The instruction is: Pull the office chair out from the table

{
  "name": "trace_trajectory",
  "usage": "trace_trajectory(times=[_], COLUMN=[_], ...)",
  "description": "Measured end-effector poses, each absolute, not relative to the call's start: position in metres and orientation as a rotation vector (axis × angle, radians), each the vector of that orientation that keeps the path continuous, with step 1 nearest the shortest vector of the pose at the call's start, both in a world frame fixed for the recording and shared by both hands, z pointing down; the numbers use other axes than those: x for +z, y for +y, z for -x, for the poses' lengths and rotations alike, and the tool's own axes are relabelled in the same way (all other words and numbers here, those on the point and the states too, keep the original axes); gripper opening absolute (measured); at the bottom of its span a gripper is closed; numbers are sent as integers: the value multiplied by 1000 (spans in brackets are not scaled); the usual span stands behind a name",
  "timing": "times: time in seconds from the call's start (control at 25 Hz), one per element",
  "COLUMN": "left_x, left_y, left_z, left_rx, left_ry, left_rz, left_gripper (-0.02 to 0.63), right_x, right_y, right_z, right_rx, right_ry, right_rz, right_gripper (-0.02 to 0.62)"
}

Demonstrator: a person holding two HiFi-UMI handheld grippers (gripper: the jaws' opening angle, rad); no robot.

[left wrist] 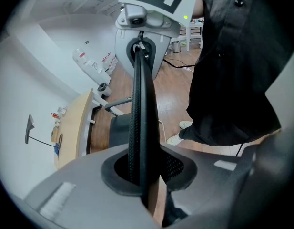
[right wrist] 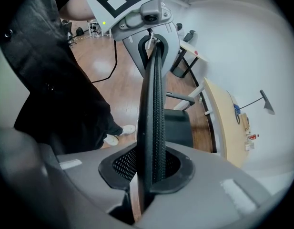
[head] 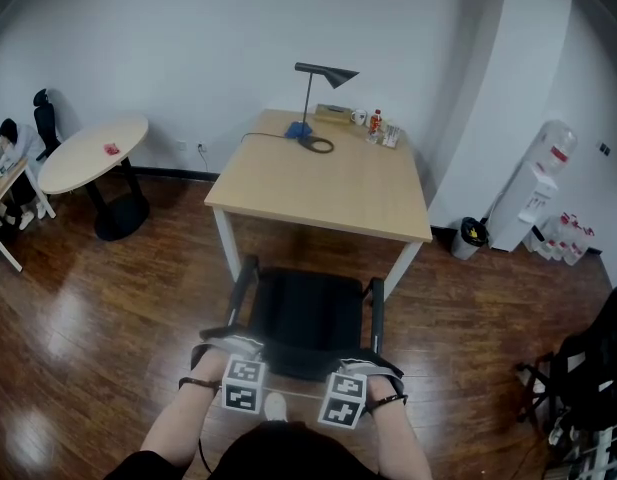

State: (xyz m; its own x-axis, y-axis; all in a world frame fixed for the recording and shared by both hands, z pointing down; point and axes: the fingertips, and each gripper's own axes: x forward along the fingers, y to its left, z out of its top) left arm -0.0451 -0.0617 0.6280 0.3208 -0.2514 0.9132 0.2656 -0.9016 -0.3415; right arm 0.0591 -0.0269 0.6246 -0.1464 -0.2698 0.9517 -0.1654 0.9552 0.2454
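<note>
The black office chair (head: 306, 313) stands in front of the light wooden table (head: 328, 183), its seat just short of the table's near edge. Its mesh backrest is nearest me. My left gripper (head: 231, 353) is shut on the top edge of the backrest at its left end, and my right gripper (head: 366, 368) is shut on the same edge at its right end. In the left gripper view the backrest edge (left wrist: 139, 104) runs up out of the left gripper (left wrist: 142, 175) to the right gripper. In the right gripper view the backrest edge (right wrist: 154, 104) is pinched in the right gripper (right wrist: 151, 175).
A desk lamp (head: 323, 73) and small bottles (head: 378, 126) stand at the table's far end. To the left is a round table (head: 93, 153); to the right are a water dispenser (head: 533, 193), a bin (head: 473, 233) and a dark rack (head: 588, 373). I stand close behind the chair.
</note>
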Motion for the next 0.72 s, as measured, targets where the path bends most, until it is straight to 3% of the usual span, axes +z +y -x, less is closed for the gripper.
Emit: trace_trajectory(times=[0.52, 0.64, 0.72], left_x=[629, 629, 625], left_y=[-68, -74, -75], left_z=[44, 45, 46], left_rx=[-1606, -1594, -1569], left_ry=[26, 60, 96], left_rz=[2167, 2175, 2187], left_gripper=[77, 100, 162], right_x=[624, 620, 614], right_y=[-32, -42, -48], right_z=[-59, -57, -60], right_rx=[-105, -186, -237], right_ry=[-1758, -1799, -1827], right_rz=[-364, -445, -509], right_gripper=[77, 90, 116])
